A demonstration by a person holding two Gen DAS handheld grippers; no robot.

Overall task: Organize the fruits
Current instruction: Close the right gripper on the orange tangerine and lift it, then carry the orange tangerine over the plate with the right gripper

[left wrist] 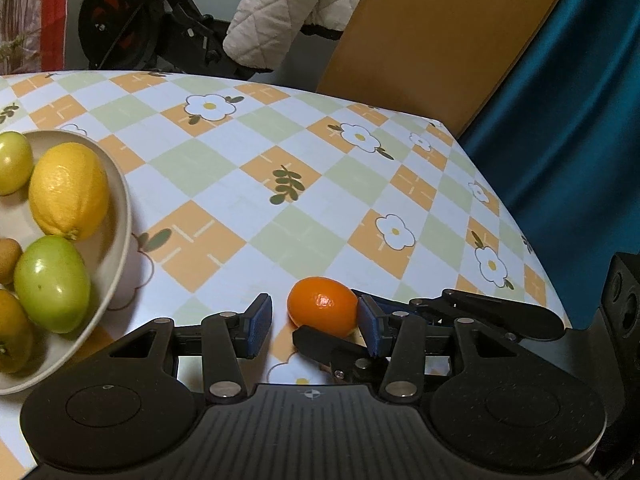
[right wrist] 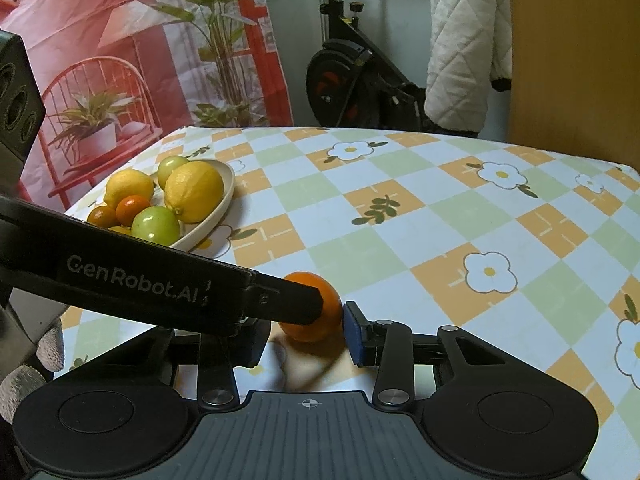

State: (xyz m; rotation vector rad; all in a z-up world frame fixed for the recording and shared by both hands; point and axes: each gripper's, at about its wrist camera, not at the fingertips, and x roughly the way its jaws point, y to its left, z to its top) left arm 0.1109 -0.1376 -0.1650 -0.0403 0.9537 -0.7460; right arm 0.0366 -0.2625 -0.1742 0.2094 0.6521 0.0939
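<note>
We see the small round orange fruit (left wrist: 322, 312) resting on the checked floral desk (left wrist: 256, 184), between both tools. Our left tool (left wrist: 316, 320) stands narrow, its right pad touching the fruit, the left apart. Whether our right tool (right wrist: 308, 330) grips it, we cannot tell. The beige bowl (left wrist: 120, 216) of lemons sits far left.

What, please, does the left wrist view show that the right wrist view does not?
Only the left wrist view shows the teal curtain beside the table. Only the right wrist view shows the red plant poster and two small oranges in the bowl. Both show the loose orange, the bowl of lemons and green fruit, the exercise bike.
</note>
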